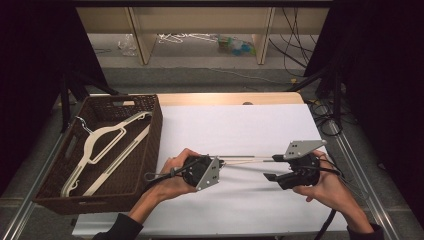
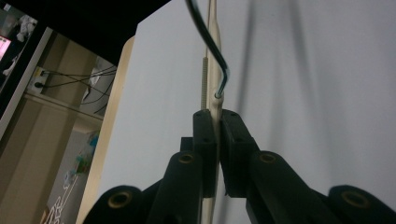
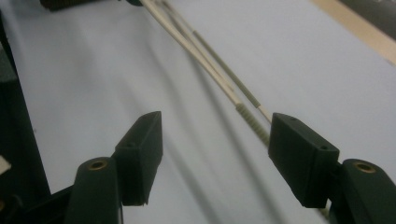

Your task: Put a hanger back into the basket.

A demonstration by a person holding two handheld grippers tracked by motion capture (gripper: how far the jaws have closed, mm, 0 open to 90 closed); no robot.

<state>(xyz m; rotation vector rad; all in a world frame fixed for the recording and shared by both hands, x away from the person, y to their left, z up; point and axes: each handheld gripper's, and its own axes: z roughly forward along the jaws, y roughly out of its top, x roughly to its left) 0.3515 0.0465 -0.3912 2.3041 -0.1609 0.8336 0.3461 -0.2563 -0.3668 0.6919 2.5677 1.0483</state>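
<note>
While table point(image 1: 240, 125) is carrying basket point(image 1: 150, 150) with hangers point(image 1: 107, 145) at left, left gripper point(image 2: 217, 126) is clamping cream hanger point(image 1: 247, 160) above white cover; right gripper point(image 3: 215, 149) is standing with jaws apart beside hanger's other end.

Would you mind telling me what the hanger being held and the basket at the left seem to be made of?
The hanger looks like cream plastic with a matte finish, its shoulders ridged against slipping; its hook appears to be bent metal wire, given the glint. The basket looks like dark brown woven wicker or rattan, judging by the visible weave, though it might be plastic imitation.
</note>
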